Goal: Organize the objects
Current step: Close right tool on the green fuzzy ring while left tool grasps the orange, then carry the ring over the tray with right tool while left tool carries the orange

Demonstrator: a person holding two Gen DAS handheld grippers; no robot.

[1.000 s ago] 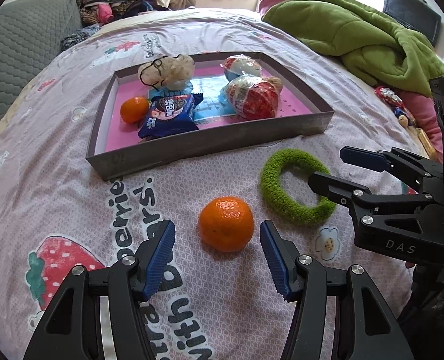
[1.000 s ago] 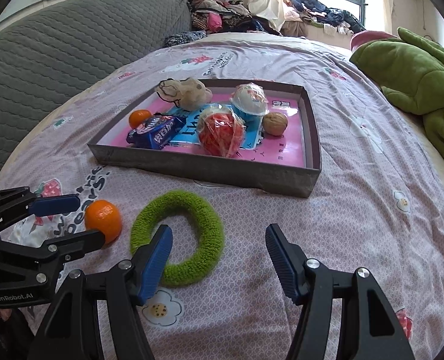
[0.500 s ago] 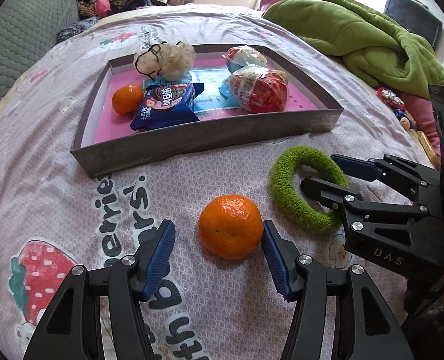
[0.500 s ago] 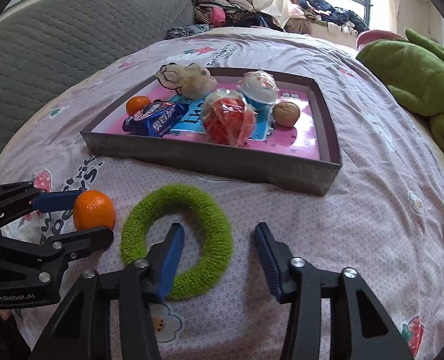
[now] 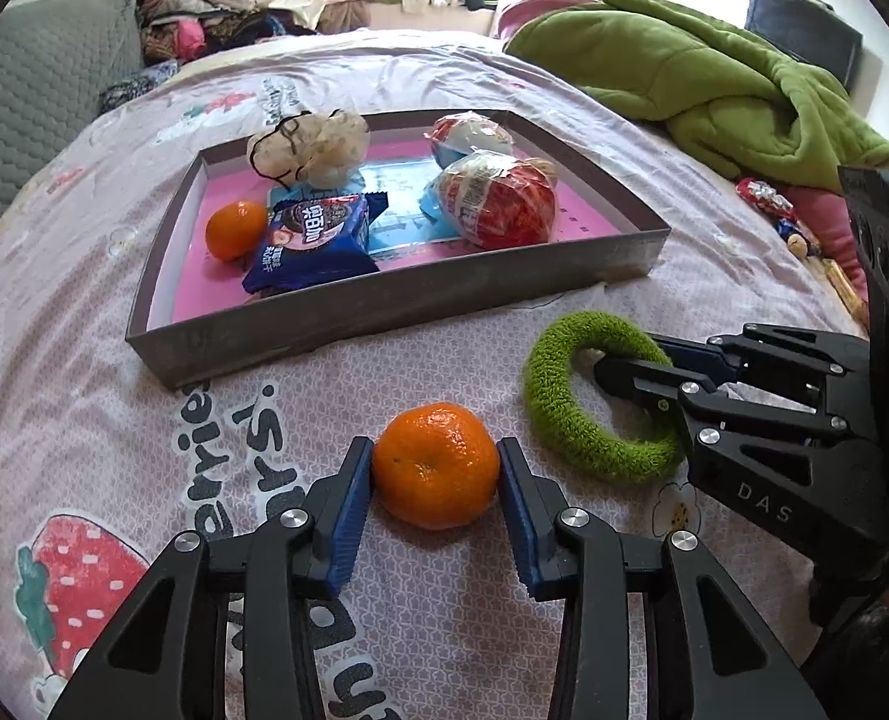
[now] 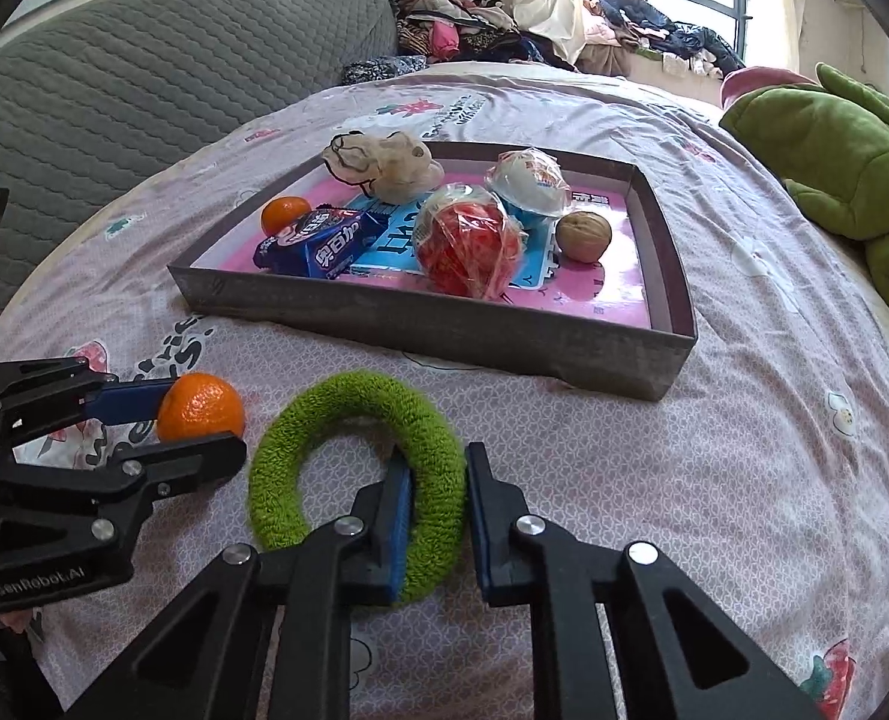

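I have 2 things in hand at once so both can go to the tray together. My left hand-held gripper (image 5: 435,483) has just been closing, and its blue pads now press on either flank of the round orange tangerine (image 5: 437,465), which sits on the lilac printed bedsheet (image 5: 84,396) just in front of the tray. I take it across its widest part so it cannot roll away. My right hand-held gripper (image 6: 438,510) has also just closed, pinching 1 side of the fuzzy green fabric ring (image 6: 354,474), 1 jaw inside the hole and 1 outside, since the ring is too wide to span. The shallow grey cardboard tray with a pink floor (image 6: 432,324) lies just beyond, already holding snacks and another tangerine.
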